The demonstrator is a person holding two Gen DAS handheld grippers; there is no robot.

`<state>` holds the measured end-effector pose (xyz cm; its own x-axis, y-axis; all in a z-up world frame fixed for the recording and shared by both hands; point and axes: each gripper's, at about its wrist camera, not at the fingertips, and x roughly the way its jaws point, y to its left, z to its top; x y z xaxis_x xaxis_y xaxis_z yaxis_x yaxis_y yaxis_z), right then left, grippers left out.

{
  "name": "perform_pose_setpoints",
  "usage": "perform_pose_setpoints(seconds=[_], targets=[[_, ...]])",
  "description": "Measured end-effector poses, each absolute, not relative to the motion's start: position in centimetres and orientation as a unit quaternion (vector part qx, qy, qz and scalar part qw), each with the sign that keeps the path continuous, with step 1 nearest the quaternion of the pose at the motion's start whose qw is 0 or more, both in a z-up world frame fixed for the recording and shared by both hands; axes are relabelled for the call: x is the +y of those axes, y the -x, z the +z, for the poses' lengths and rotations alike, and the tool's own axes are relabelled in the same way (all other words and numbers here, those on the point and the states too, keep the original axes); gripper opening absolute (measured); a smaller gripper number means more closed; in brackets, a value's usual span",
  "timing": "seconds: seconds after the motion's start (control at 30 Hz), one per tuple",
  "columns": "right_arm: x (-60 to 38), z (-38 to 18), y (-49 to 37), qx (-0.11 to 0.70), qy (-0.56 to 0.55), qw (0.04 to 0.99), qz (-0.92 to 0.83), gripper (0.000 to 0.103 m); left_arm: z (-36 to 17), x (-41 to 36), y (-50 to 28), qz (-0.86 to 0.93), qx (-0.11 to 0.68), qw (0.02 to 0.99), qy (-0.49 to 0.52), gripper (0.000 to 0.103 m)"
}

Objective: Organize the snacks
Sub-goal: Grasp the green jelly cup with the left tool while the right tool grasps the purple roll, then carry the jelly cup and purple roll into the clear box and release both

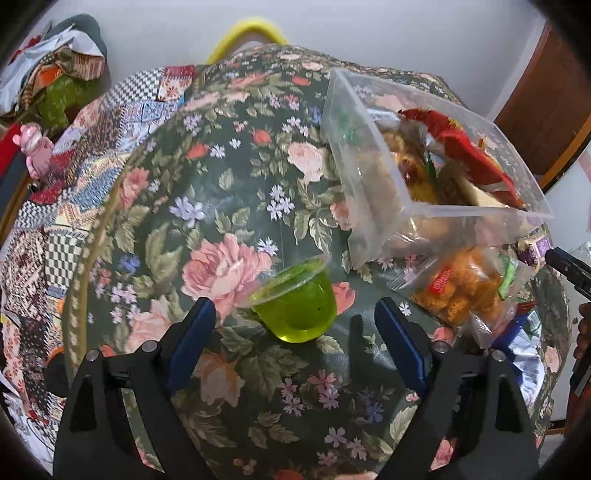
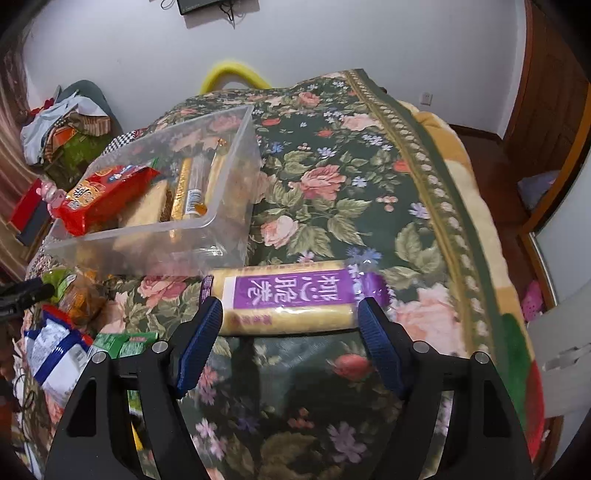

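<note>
A green jelly cup (image 1: pixel 297 301) lies tilted on the floral blanket, between the tips of my left gripper (image 1: pixel 295 317), which is open and not touching it. A clear plastic bin (image 1: pixel 373 192) holds a red snack bag (image 1: pixel 469 147) and other snacks at the upper right. In the right wrist view, my right gripper (image 2: pixel 290 314) is open around a long purple-and-yellow wafer pack (image 2: pixel 295 299) lying crosswise on the blanket. The same bin (image 2: pixel 229 229) with the red bag (image 2: pixel 99 195) stands to the left behind it.
Loose snack bags lie by the bin: an orange cracker bag (image 1: pixel 461 288) and blue-white and green packs (image 2: pixel 59 347). Piled clothes (image 1: pixel 55 74) sit at the far left. The blanket's edge (image 2: pixel 480 229) drops off on the right. A yellow hoop (image 1: pixel 247 33) rises behind.
</note>
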<state>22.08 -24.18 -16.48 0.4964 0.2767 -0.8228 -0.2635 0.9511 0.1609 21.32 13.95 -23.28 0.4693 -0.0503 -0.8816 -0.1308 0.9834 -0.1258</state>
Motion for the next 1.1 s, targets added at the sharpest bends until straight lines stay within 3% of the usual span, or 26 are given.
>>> perform_pose_setpoints(seconds=[0.07,0.3,0.4,0.5,0.6,0.73,1.1], targets=[[-23.5,-16.6,-22.5,0.472,-0.003,0.868,0.155,0.084,-23.7,13.8,-21.7,0.021,0.516,0.851,0.09,0.089],[-21.5,-17.4,-23.4,0.461,0.016,0.875,0.146,0.094,-25.1,13.4,-22.9,0.022,0.519,0.85,0.09,0.084],[-20.8,-17.8,-23.6,0.457,0.03,0.878,0.14,0.098,-25.5,13.5,-23.2,0.025,0.516,0.851,0.092,0.076],[-20.6,-17.9,-23.7,0.453,0.04,0.88,0.137,0.098,-25.5,13.7,-23.3,0.034,0.507,0.857,0.08,0.059],[-21.0,-17.8,-23.3,0.452,0.037,0.88,0.137,0.091,-25.4,13.9,-22.9,0.025,0.502,0.861,0.082,0.057],[-22.9,-18.3,-22.3,0.478,0.012,0.867,0.14,0.066,-25.2,13.6,-21.7,0.018,0.497,0.865,0.071,0.057],[-25.4,-16.1,-20.4,0.464,0.017,0.877,0.124,0.066,-22.5,13.3,-18.6,0.034,0.466,0.881,0.066,0.056]])
